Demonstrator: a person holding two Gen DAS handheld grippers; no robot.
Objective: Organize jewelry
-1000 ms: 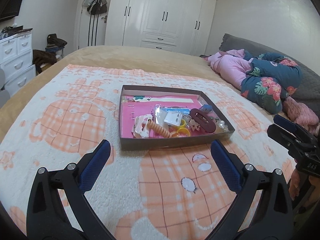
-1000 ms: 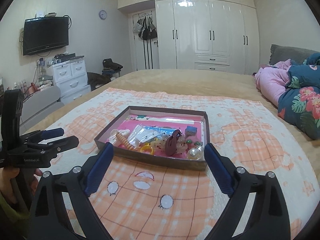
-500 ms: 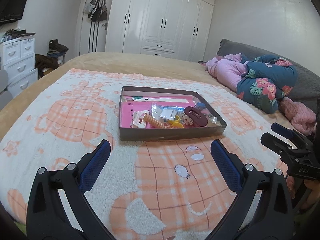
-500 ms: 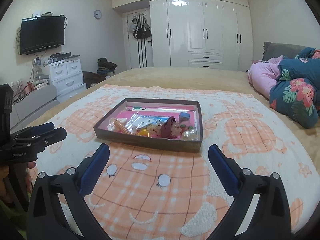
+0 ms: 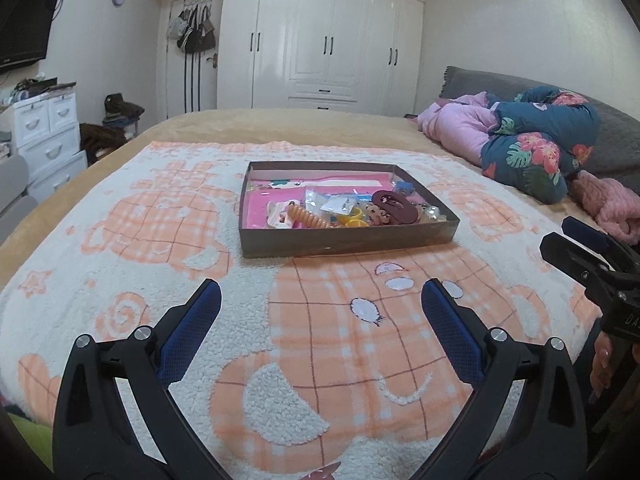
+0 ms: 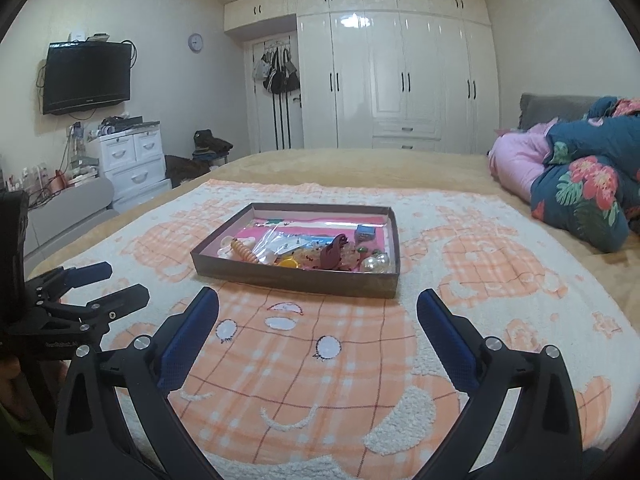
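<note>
A shallow brown box (image 5: 348,238) with a pink floor sits on the orange-and-white blanket; it also shows in the right wrist view (image 6: 296,278). It holds a dark red hair clip (image 5: 394,205), an orange spiral hair tie (image 5: 308,218), clear plastic bags (image 5: 334,202), a yellow ring (image 5: 354,216) and pearl beads (image 6: 376,263). My left gripper (image 5: 320,308) is open and empty, well short of the box. My right gripper (image 6: 318,316) is open and empty, also short of the box. Each gripper shows at the edge of the other's view.
The blanket (image 5: 160,248) covers a tan bed. Pink and floral bedding (image 5: 532,144) is piled at the right. White wardrobes (image 6: 400,80) stand behind, a white drawer unit (image 6: 132,160) and a wall TV (image 6: 86,76) at the left.
Both grippers have pulled back and away from the box, which now looks smaller and farther. Both stay open and empty. The box's contents have not moved.
</note>
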